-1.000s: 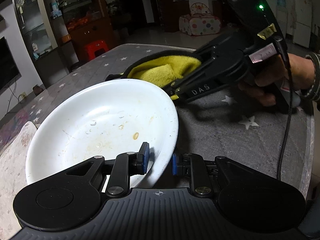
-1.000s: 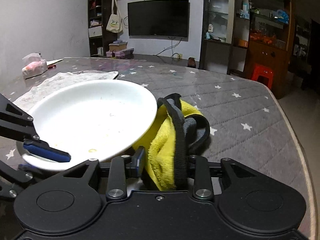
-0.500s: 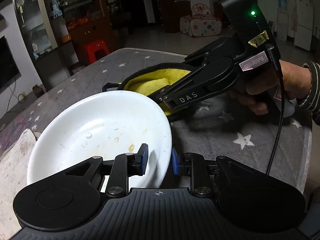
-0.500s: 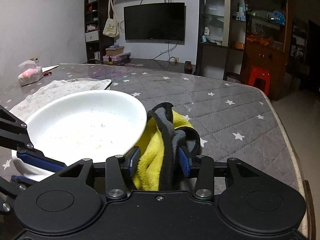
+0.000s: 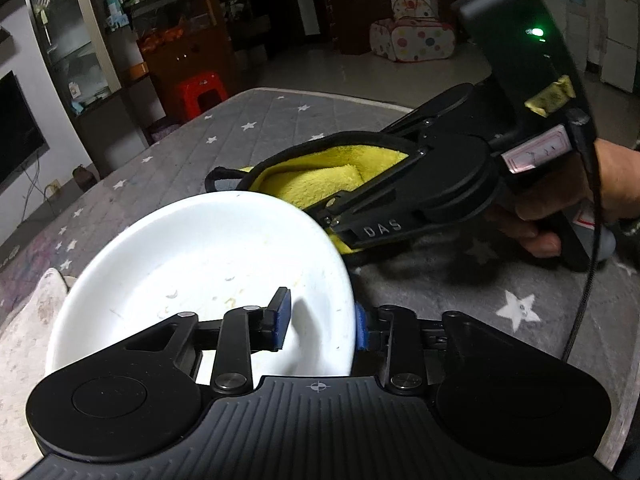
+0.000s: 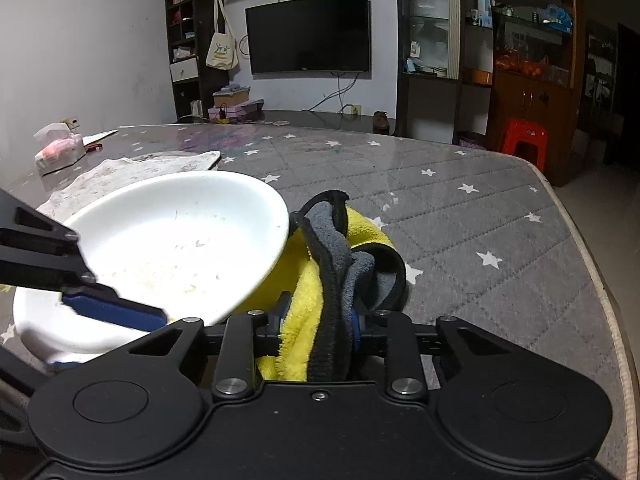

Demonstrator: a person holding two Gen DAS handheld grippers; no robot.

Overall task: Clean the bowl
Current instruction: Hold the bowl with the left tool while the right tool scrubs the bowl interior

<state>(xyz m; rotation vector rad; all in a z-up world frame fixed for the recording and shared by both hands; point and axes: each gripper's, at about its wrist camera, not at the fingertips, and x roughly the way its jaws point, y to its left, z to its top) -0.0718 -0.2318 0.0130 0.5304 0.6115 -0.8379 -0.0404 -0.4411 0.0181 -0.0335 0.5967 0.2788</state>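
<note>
A white bowl (image 5: 208,264) with dried food specks is tilted up off the table. My left gripper (image 5: 320,320) is shut on its near rim, one blue pad inside and one outside. The bowl also shows in the right wrist view (image 6: 180,240), with the left gripper's finger (image 6: 112,312) on its rim. My right gripper (image 6: 318,316) is shut on a yellow and grey cloth (image 6: 336,264), held just right of the bowl's rim. In the left wrist view the cloth (image 5: 320,176) sits behind the bowl, in the right gripper (image 5: 336,220).
The table (image 6: 460,208) has a grey quilted cover with white stars. A stained white cloth (image 6: 132,172) lies behind the bowl, and a tissue pack (image 6: 58,150) lies far left. The table's edge (image 6: 592,264) runs along the right.
The bowl has been tilted up more steeply by my left gripper. My right gripper has closed on the cloth and lifted it against the bowl's rim.
</note>
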